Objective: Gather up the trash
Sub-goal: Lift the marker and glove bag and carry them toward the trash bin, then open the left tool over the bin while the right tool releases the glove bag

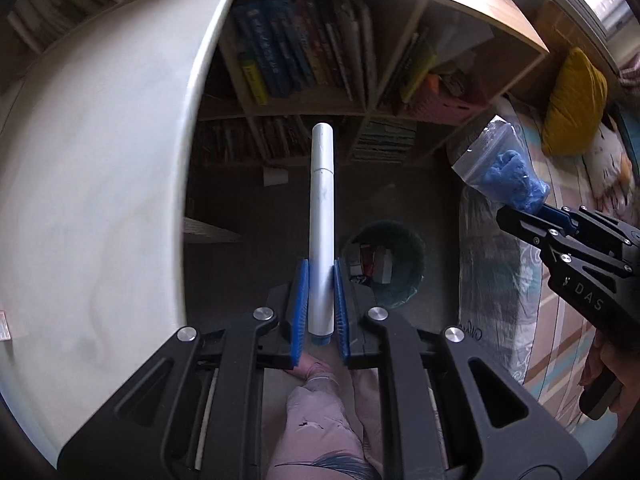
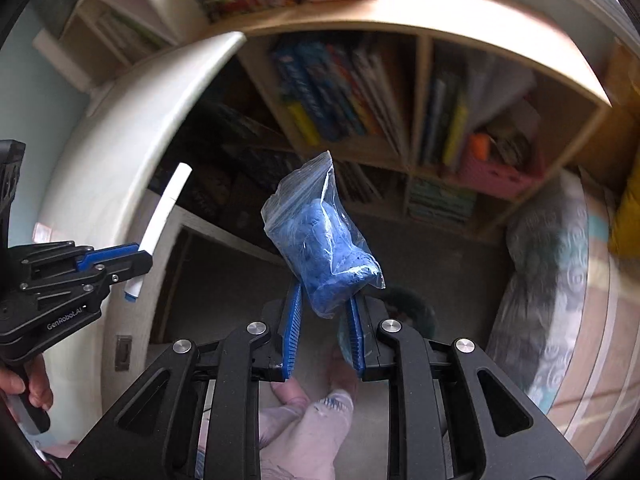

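My left gripper (image 1: 321, 280) is shut on a white marker (image 1: 322, 216) with a blue end, held upright in the air; the marker also shows in the right wrist view (image 2: 162, 208). My right gripper (image 2: 323, 312) is shut on a clear plastic bag of blue material (image 2: 324, 248), which also shows in the left wrist view (image 1: 508, 176). A dark round trash bin (image 1: 386, 264) with some rubbish inside stands on the floor below, just right of the marker. In the right wrist view the bin (image 2: 416, 308) is mostly hidden behind the bag and fingers.
A white round table (image 1: 92, 180) fills the left. A wooden bookshelf (image 1: 320, 60) full of books stands behind the bin. A bed with patterned bedding (image 1: 504, 280) and a yellow cushion (image 1: 576, 104) lies on the right. A white paper cup (image 1: 275, 177) lies on the floor.
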### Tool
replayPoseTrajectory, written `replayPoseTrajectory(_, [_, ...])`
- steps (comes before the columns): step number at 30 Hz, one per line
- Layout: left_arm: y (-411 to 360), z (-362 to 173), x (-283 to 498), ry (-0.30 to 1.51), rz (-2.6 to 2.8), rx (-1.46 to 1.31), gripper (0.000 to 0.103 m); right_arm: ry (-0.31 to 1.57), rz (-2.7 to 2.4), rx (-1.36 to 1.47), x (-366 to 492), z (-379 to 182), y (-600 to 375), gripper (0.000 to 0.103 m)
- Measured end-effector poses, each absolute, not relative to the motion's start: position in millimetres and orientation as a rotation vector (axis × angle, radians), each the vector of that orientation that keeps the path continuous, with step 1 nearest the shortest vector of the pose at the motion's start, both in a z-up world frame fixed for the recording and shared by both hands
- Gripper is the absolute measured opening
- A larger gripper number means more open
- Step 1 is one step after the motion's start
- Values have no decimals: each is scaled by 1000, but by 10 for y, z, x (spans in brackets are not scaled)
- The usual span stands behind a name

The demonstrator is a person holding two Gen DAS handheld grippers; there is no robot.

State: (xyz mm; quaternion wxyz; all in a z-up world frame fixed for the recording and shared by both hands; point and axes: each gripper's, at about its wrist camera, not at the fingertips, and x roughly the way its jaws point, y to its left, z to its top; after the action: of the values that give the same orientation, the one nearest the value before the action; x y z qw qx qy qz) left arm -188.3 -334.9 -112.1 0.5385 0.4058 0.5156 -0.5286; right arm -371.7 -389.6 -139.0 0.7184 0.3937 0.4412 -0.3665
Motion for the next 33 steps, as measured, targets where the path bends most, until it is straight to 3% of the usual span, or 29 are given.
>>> replayPoseTrajectory(21, [-3484,-2316,-3289,1287,-1408,1445,11,995,-910,1277,-4750,-2584,-3481,22])
replayPoseTrajectory(25, [-3513,-2420,-3421,1285,-1429,1484,11,994,-912,1295,-4834,-2663,-3505,29])
replayPoseTrajectory(26, [-3524,-2446,-3470,1271,-1429,1508,15,994,-914,1300,-4868,-2687,-3522,36])
replayPoseTrajectory(27, [-3529,-2454,-3494,1258,-1425,1519,23,988,-925,1305,-4918,-2697,-3538,52])
replayPoseTrajectory(28, [-3546,-2467,-3523,1249,-1426,1522,49,981,-927,1311,-4958,-2706,-3556,60])
replayPoseTrajectory(29, [-3555,-2461,-3540,1241,-1427,1520,67,974,-930,1317,-4999,-2712,-3577,60])
replayPoseTrajectory(33, [-3577,-2453,-3596,1231,-1425,1527,66,954,-933,1338,-5137,-2706,-3631,60])
